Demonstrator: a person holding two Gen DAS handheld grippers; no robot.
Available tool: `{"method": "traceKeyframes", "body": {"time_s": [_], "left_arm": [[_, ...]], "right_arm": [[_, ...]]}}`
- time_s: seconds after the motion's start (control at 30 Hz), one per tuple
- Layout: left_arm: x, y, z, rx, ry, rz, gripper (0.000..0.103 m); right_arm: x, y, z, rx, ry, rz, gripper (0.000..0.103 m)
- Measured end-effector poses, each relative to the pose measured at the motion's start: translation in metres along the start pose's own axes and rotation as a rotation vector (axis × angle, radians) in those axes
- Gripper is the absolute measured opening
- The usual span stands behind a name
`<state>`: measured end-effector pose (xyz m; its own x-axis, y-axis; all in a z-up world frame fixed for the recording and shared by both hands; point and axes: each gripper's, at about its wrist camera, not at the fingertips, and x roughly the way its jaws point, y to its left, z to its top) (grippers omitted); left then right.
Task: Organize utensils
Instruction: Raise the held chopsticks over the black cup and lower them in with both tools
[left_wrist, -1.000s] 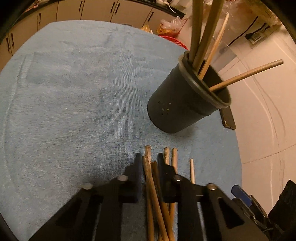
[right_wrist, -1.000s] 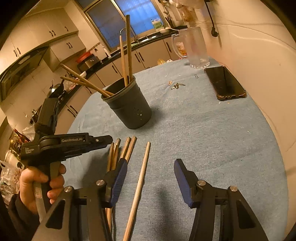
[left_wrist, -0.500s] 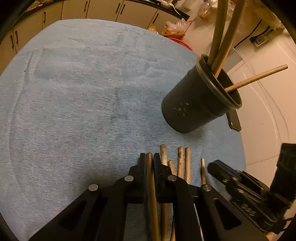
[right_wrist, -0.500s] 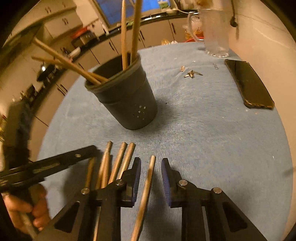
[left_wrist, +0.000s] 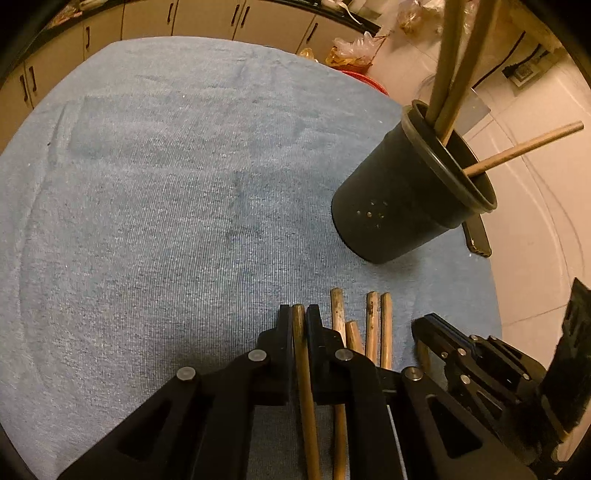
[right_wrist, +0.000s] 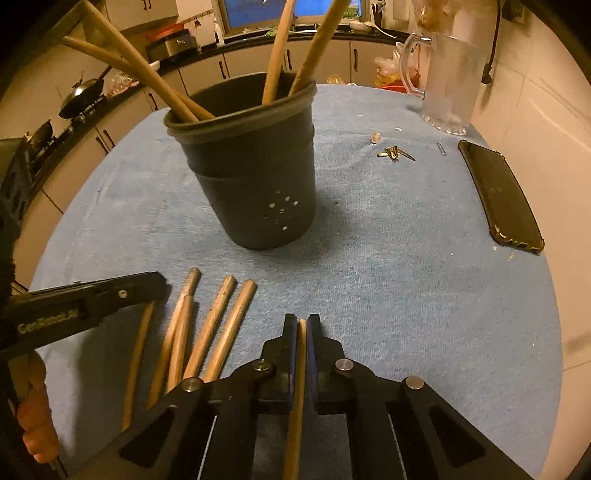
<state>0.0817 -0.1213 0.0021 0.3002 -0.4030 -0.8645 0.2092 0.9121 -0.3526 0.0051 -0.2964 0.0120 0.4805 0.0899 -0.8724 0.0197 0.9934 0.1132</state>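
Observation:
A black utensil cup (left_wrist: 410, 206) (right_wrist: 255, 177) stands on the blue cloth and holds several wooden chopsticks. In front of it, a few loose chopsticks (left_wrist: 373, 325) (right_wrist: 210, 325) lie side by side. My left gripper (left_wrist: 298, 314) is shut on one chopstick (left_wrist: 301, 354) at the left end of the row, low over the cloth. My right gripper (right_wrist: 302, 325) is closing its jaws, and the pads press on a single chopstick (right_wrist: 300, 369) to the right of the row. Each gripper shows in the other's view: the right gripper (left_wrist: 461, 354) and the left gripper (right_wrist: 85, 306).
A dark phone (right_wrist: 500, 197) lies at the table's right edge. A glass pitcher (right_wrist: 448, 85) stands at the back right, with small metal bits (right_wrist: 395, 153) near it. A hand (right_wrist: 35, 424) holds the left gripper. Kitchen cabinets ring the round table (left_wrist: 147, 184).
My right gripper swung in over the rightmost chopstick, came closer to the cup, and closed from wide open onto that stick. The left gripper kept its grip on its chopstick and barely moved.

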Motion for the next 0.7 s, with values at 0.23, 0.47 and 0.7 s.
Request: {"method": "traceKeyframes", "body": {"time_s": [0.23,0.47,0.7], "left_arm": [[-0.029,-0.006,-0.009,0.024,-0.086,-0.021,0.007],[-0.089,-0.016,-0.01,0.057,-0.201,-0.081,0.007],[-0.147,-0.041,-0.001,0.111,-0.304,-0.151,0.007]], "right_arm": [[-0.03,0.009,-0.005,-0.005,-0.067,0.046,0.006],[-0.073,0.013,0.001,-0.008,-0.17,0.096,0.006],[-0.131,0.022,0.009,-0.031,-0.298,0.135,0.006]]}}
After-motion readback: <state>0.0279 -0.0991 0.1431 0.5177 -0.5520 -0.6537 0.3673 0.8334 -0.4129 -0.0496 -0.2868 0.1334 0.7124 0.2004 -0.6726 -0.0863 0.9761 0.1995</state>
